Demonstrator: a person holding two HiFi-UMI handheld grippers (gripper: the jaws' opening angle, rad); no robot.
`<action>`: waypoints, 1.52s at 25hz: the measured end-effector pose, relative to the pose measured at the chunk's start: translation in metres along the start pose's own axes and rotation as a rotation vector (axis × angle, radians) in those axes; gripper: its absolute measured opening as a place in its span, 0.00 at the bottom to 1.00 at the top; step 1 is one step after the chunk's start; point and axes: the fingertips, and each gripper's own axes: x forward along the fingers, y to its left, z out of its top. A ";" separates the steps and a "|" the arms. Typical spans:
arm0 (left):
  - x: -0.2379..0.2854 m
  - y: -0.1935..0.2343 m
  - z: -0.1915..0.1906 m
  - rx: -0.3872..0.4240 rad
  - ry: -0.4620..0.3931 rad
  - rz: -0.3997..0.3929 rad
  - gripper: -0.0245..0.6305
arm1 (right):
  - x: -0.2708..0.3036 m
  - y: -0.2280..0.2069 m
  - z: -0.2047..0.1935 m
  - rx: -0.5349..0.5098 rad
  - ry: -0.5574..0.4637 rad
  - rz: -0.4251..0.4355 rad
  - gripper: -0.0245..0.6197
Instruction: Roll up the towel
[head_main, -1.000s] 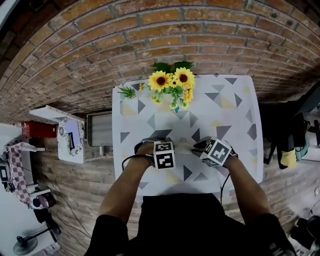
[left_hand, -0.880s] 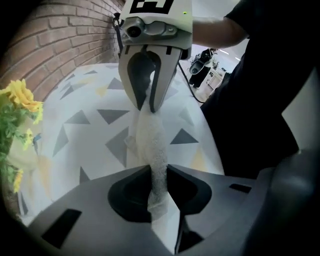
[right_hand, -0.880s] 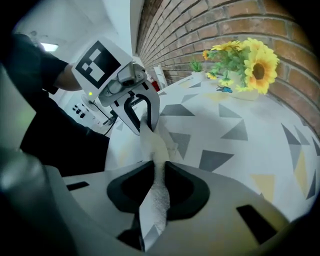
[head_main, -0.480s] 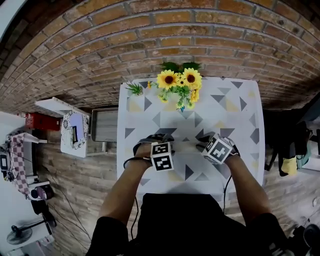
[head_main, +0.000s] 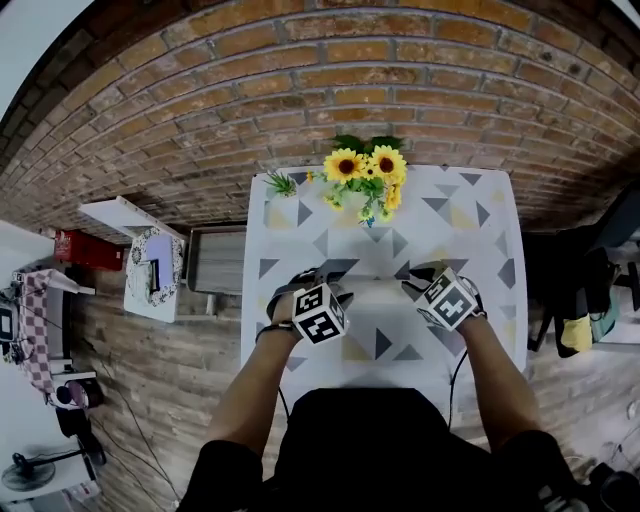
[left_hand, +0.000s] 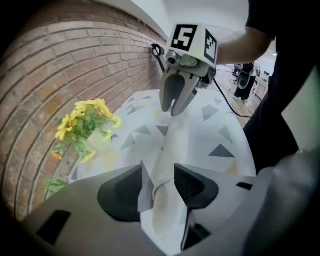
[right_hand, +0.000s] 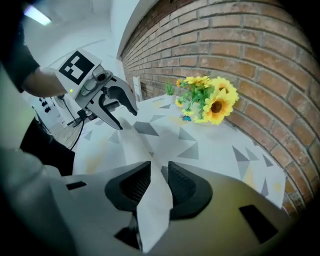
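Rolled towel (head_main: 378, 292) lying left to right across the near half of the patterned table (head_main: 470, 230). Its left end lies between the jaws of the left gripper (left_hand: 159, 184), its right end between those of the right gripper (right_hand: 159, 181). Both pairs of jaws have just been opening and stand apart, not pinching the towel. Far edge: sunflowers (head_main: 367, 172) against the brick wall (head_main: 350, 60).

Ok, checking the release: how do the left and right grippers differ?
The left gripper is wider open, table showing beside the towel; the right gripper is narrower, the towel filling its gap. The left is at the towel's left end, the right at its right end. Shared: both have just been opening, towel between the jaws.
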 end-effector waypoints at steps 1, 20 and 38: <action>-0.008 0.005 0.002 -0.028 -0.032 0.027 0.36 | -0.007 -0.003 0.004 0.015 -0.027 -0.037 0.23; -0.192 -0.061 -0.021 -0.440 -0.539 0.282 0.16 | -0.144 0.144 0.047 0.277 -0.510 -0.212 0.06; -0.250 -0.087 0.033 -0.606 -0.711 0.468 0.09 | -0.259 0.147 0.040 0.187 -0.778 -0.223 0.06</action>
